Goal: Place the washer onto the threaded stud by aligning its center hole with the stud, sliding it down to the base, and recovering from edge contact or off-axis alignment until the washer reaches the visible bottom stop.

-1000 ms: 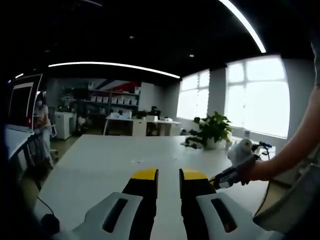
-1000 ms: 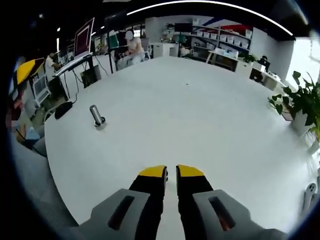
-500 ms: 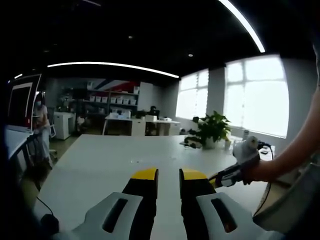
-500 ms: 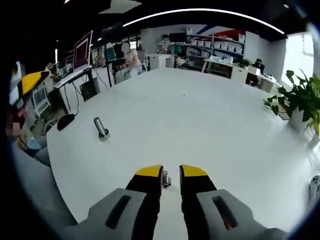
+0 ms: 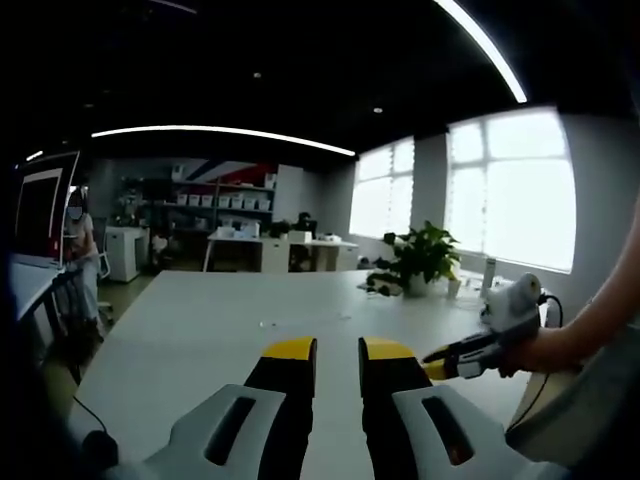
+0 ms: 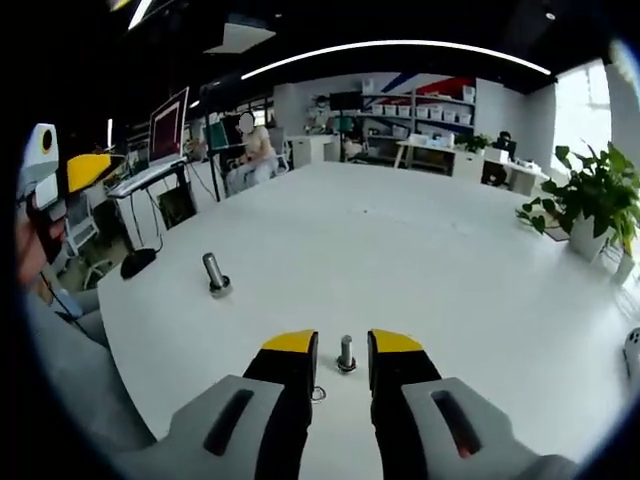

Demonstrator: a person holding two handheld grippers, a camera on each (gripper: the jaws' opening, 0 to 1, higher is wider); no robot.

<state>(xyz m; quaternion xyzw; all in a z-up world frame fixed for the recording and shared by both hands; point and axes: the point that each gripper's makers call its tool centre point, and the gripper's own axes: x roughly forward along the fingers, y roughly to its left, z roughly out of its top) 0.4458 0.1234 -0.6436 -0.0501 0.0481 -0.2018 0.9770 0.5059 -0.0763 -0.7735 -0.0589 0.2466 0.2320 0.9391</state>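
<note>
In the right gripper view a short threaded stud [image 6: 345,354] stands upright on the white table [image 6: 420,250], seen in the gap between my right gripper's [image 6: 343,343] yellow-tipped jaws. Those jaws stand apart and do not touch the stud. A small thin ring, the washer [image 6: 317,393], lies flat on the table beside the left jaw. A taller grey stud [image 6: 215,274] stands further off to the left. My left gripper [image 5: 338,348] is open with nothing between its jaws, above the table. The right gripper [image 5: 452,360], held by a hand, shows at the right of the left gripper view.
A potted plant [image 6: 590,205] stands at the table's far right edge. A dark mouse [image 6: 137,262] and cable lie near the left edge. Desks, shelves and a seated person [image 6: 247,150] are beyond the table. The left gripper's yellow tip [image 6: 87,170] shows at the far left.
My right gripper's jaws have spread wider, and the short stud and the washer have come into sight at them. In the left gripper view the right gripper has drifted to the right.
</note>
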